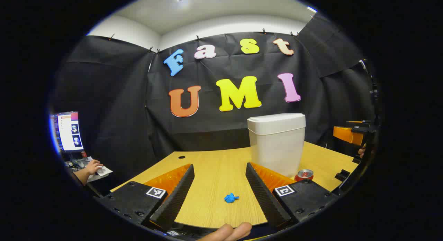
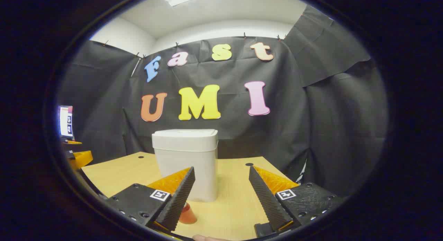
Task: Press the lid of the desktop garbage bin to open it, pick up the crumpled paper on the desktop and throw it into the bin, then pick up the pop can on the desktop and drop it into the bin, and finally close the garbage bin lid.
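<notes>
A wooden counter (image 1: 214, 165) stands before black cloth. In the left gripper view, the left claw (image 1: 219, 185) gapes wide and empty over the crumpled paper (image 1: 231, 198); rightward stand the closed bin (image 1: 277, 144) and pop can (image 1: 304, 174). The right claw (image 2: 221, 191) is spread wide, grasping nothing, near the bin.

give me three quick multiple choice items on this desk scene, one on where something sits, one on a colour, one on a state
1. Where is the pop can?
A. on the bin's lid
B. on the desk beside the bin's base
C. inside the left gripper

2. What colour is the crumpled paper?
A. blue
B. white
C. green

3. How is the bin lid?
A. open
B. removed
C. closed

Key: 1 B, it stands by the garbage bin; 2 A, a blue wad ahead of the left gripper; 3 C, the lid sits flat on top.
</notes>
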A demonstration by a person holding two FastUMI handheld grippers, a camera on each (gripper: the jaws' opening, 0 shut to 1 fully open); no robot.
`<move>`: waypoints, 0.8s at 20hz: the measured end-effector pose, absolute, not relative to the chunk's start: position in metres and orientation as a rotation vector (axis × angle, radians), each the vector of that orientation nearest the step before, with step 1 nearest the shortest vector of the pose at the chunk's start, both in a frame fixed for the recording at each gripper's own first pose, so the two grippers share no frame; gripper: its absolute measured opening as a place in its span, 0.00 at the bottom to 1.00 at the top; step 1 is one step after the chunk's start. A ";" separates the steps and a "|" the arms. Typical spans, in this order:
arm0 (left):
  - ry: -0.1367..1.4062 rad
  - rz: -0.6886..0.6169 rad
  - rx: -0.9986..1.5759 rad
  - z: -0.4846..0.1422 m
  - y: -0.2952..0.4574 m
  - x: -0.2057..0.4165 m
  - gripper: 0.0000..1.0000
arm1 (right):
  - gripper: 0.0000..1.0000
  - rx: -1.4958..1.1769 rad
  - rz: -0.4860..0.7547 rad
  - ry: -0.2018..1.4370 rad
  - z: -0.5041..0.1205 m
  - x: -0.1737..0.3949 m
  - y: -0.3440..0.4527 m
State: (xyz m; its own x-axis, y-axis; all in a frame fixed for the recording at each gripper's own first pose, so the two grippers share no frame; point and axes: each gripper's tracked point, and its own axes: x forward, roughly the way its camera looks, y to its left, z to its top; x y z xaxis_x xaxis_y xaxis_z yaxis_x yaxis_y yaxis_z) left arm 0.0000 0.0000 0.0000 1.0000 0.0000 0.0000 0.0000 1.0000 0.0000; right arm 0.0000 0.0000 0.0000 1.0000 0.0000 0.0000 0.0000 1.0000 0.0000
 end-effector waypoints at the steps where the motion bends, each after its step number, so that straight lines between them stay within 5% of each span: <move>1: 0.009 -0.014 -0.016 -0.004 -0.003 0.002 0.98 | 0.96 -0.010 0.002 0.011 -0.005 0.000 0.002; 16: 0.013 0.037 -0.061 -0.012 0.014 0.003 0.98 | 0.96 -0.006 0.032 -0.003 -0.008 -0.003 0.005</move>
